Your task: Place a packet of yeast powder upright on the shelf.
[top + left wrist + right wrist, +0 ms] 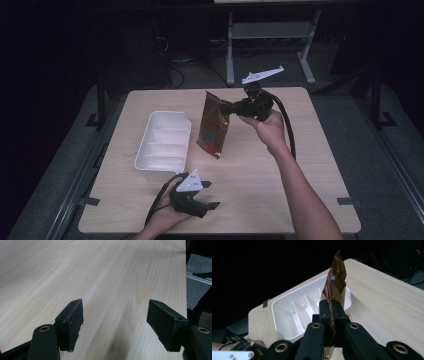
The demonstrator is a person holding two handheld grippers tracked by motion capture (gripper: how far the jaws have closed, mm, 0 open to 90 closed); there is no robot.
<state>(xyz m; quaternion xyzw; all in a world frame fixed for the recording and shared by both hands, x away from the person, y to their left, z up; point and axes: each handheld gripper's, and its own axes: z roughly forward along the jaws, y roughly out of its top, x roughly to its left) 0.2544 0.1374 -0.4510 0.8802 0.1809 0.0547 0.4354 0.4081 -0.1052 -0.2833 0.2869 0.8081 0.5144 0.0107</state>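
We see our right gripper (231, 108) with jaws clamped on a brown snack pouch (213, 125), pouch hanging above the desk (300, 165) just right of the white divided tray (164, 141), left gripper (210, 194) near the tray's front end, jaws wide, nothing between.

Brown-gold pouch (214, 125), white tray (150, 155)

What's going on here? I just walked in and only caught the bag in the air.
A person works at a wooden table with a gripper in each hand. The right gripper is shut on the upper edge of a brown and gold bag, which hangs above the table beside a white divided tray. The left gripper sits low near the front edge, jaws open with nothing between them.
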